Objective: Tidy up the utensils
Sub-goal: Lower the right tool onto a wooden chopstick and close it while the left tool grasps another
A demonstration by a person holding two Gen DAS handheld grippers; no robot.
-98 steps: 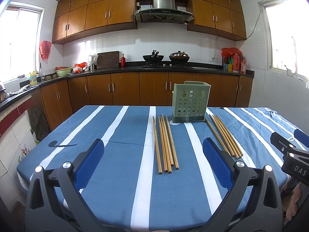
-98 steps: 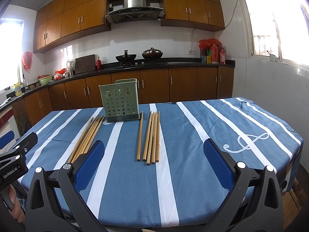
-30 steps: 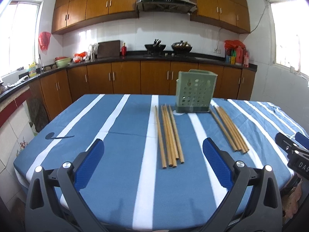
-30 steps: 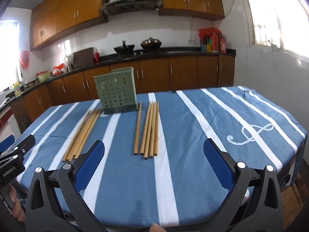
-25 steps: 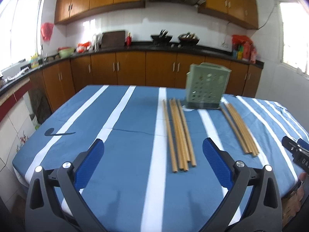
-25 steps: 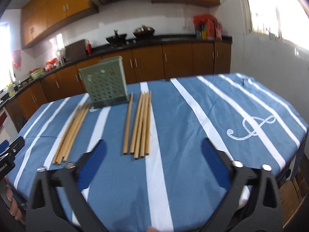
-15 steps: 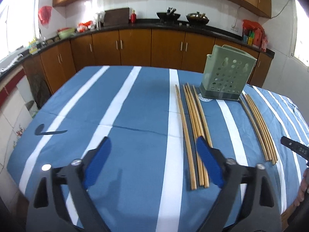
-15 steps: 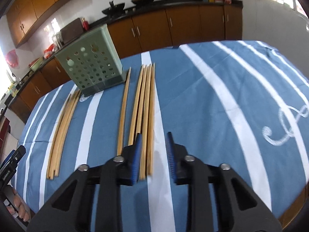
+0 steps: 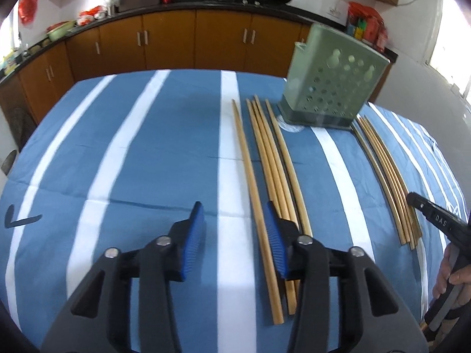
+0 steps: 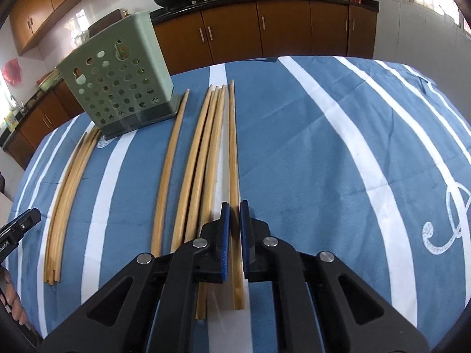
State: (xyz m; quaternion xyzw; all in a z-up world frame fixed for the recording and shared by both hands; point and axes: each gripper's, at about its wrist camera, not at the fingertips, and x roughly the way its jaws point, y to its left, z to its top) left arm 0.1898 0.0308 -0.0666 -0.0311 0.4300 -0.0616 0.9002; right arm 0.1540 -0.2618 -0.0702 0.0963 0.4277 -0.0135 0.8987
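Note:
A green perforated utensil holder (image 9: 332,88) (image 10: 117,88) stands upright at the far side of the blue striped tablecloth (image 9: 147,161). Two rows of wooden chopsticks lie flat, one on each side of it. My left gripper (image 9: 237,232) hangs low over the near row, its jaws closing. The leftmost chopstick (image 9: 250,176) runs between the pads, close to the right pad (image 9: 275,241), and the left pad is clear of it. My right gripper (image 10: 234,232) is shut on the rightmost chopstick (image 10: 233,147) of its row, near that stick's near end.
More chopsticks (image 9: 385,176) (image 10: 67,191) lie to the outer side of each view. A hand (image 9: 450,273) holds the other gripper at the table's near edge. Brown kitchen cabinets (image 9: 176,38) and a black counter stand behind the table.
Both grippers came down toward the table and tipped downward. The right jaws went from wide open to shut around a chopstick. The left jaws narrowed around the leftmost chopstick.

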